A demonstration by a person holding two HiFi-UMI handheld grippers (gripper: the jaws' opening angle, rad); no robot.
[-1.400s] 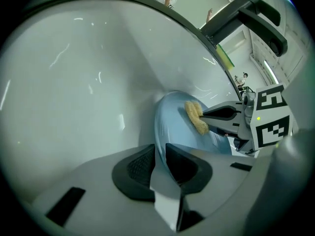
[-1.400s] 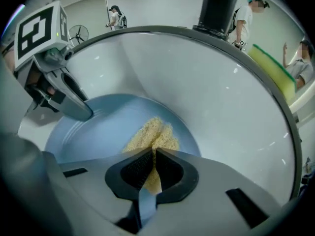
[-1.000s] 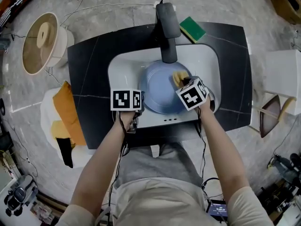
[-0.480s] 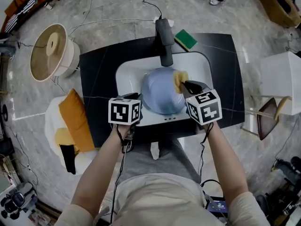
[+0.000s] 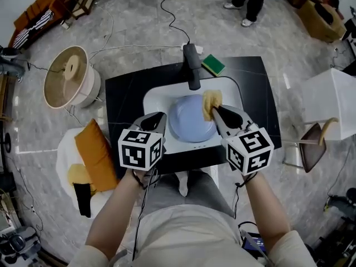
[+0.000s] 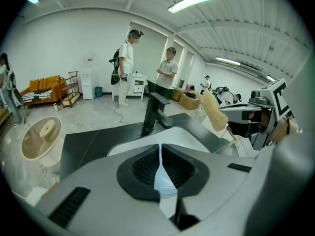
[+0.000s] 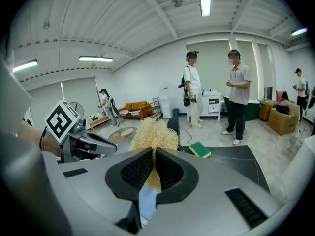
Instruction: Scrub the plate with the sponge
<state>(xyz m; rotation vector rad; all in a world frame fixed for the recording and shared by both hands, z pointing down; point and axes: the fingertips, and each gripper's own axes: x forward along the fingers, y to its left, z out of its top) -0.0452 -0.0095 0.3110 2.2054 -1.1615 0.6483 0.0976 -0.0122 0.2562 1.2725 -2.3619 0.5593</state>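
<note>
Right claw (image 5: 214, 109) is clamped on the yellow sponge (image 5: 209, 101), up at the blue plate's (image 5: 188, 120) 2 o'clock rim. The plate sits in the white sink (image 5: 152, 100). Left claw (image 5: 159, 115) is closing on nothing, at the plate's 9 o'clock.

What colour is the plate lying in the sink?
Light blue. The plate shows best in the head view.

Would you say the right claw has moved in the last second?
Yes. The right claw, shut on the sponge, has drawn back toward the sink's front; its cube now lies by the front right corner.
</note>
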